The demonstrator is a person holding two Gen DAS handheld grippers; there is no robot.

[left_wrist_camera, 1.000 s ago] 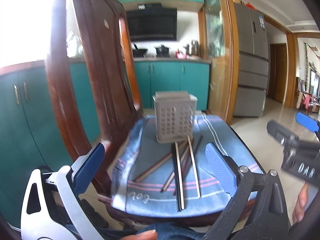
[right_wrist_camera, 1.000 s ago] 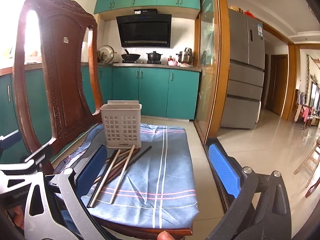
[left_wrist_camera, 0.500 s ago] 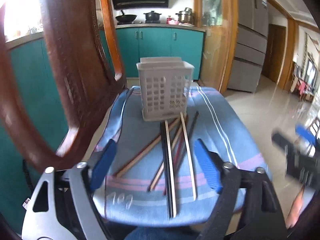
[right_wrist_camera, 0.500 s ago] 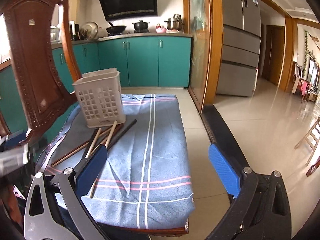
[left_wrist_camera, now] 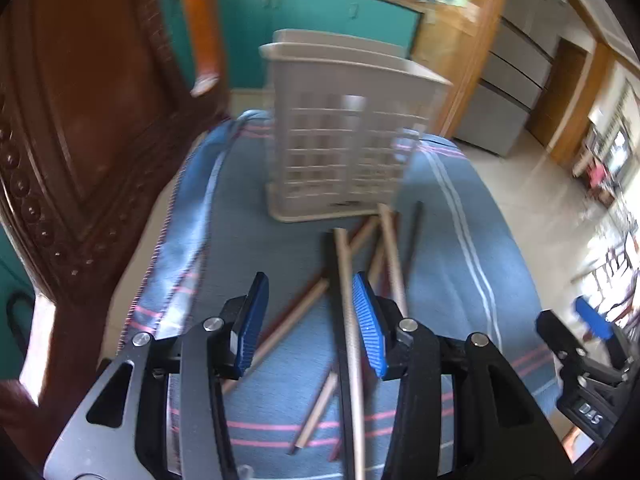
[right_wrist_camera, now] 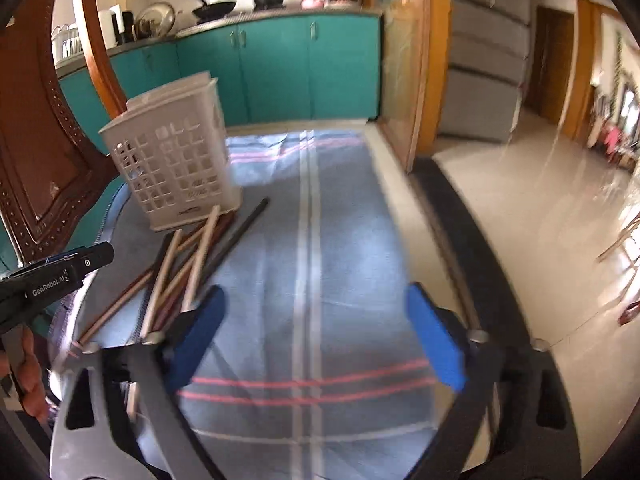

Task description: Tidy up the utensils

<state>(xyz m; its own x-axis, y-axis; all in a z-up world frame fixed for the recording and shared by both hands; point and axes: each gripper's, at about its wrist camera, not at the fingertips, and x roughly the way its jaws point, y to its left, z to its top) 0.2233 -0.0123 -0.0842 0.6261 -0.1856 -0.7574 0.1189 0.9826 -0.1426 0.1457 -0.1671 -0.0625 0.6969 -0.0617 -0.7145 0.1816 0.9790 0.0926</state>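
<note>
Chopsticks [left_wrist_camera: 352, 320]: a loose, crossed pile of light wood and dark sticks on a blue striped cloth [left_wrist_camera: 448, 264], directly under and ahead of the left tongs [left_wrist_camera: 310, 312]; seen from the right wrist they lie ahead and to the left of the right tongs [right_wrist_camera: 316, 332], their far ends against the basket's foot.
Basket [left_wrist_camera: 344, 136]: a pale, perforated plastic utensil holder, upright on the cloth just beyond the far tips of the chopsticks, ahead of both tongs.
Left tongs: partly open, blue pads a moderate gap apart, low over the pile; one long light chopstick runs up between the pads, close to the right-hand pad [left_wrist_camera: 368, 332]. Whether that pad touches it cannot be told; nothing is lifted.
Right tongs: spread wide, blue pads far apart over bare cloth, gripping nothing; the left pad [right_wrist_camera: 196, 336] sits beside the near ends of the chopsticks.
Cloth: blue with white and pink stripes, covering a chair seat under both tongs.
Chair back [left_wrist_camera: 92, 128]: dark carved wood, rising to the left of the left tongs and behind the basket.
Background: teal kitchen cabinets [right_wrist_camera: 280, 68] beyond the basket, with pots on the counter above them; a tiled floor [right_wrist_camera: 540, 216] to the right of the right tongs.
Sharpness: both views slightly blurred.
</note>
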